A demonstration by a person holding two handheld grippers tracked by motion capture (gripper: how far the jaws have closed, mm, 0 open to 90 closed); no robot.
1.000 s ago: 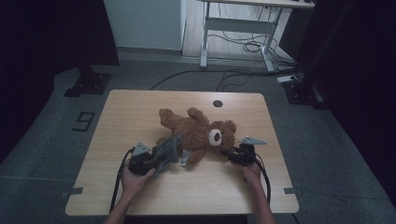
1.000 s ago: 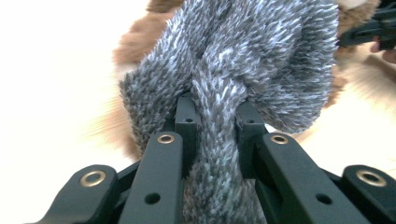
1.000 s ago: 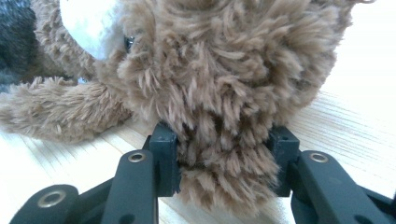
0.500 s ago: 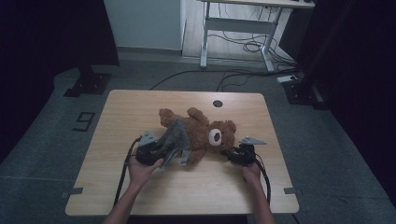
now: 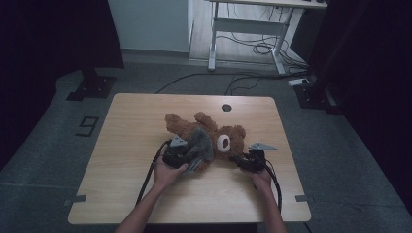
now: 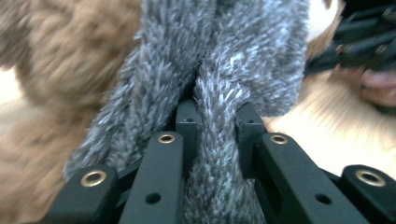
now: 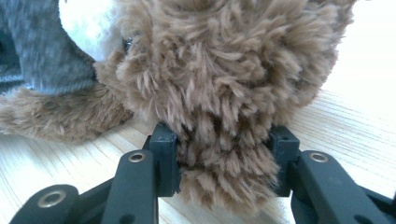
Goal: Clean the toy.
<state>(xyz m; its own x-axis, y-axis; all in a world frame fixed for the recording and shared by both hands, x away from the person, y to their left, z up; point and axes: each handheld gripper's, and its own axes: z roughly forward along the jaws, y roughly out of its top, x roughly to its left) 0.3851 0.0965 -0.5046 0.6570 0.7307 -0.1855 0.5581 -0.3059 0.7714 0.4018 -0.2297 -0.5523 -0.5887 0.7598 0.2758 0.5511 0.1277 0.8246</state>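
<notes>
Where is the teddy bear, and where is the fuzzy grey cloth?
teddy bear [image 5: 224, 141], high view, on its white snout.
grey cloth [image 6: 219, 154], left gripper view, on the fold pinched between the jaws.

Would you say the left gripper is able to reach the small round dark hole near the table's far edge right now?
Probably not freely: the left gripper is shut on the grey fuzzy cloth over the brown plush bear, which lies before the hole.

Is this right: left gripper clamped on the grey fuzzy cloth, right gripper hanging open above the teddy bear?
Not quite. The left gripper is clamped on the grey fuzzy cloth, but the right gripper isn't hanging open: its jaws are shut on a brown furry part of the teddy bear, as the right gripper view shows.
</notes>
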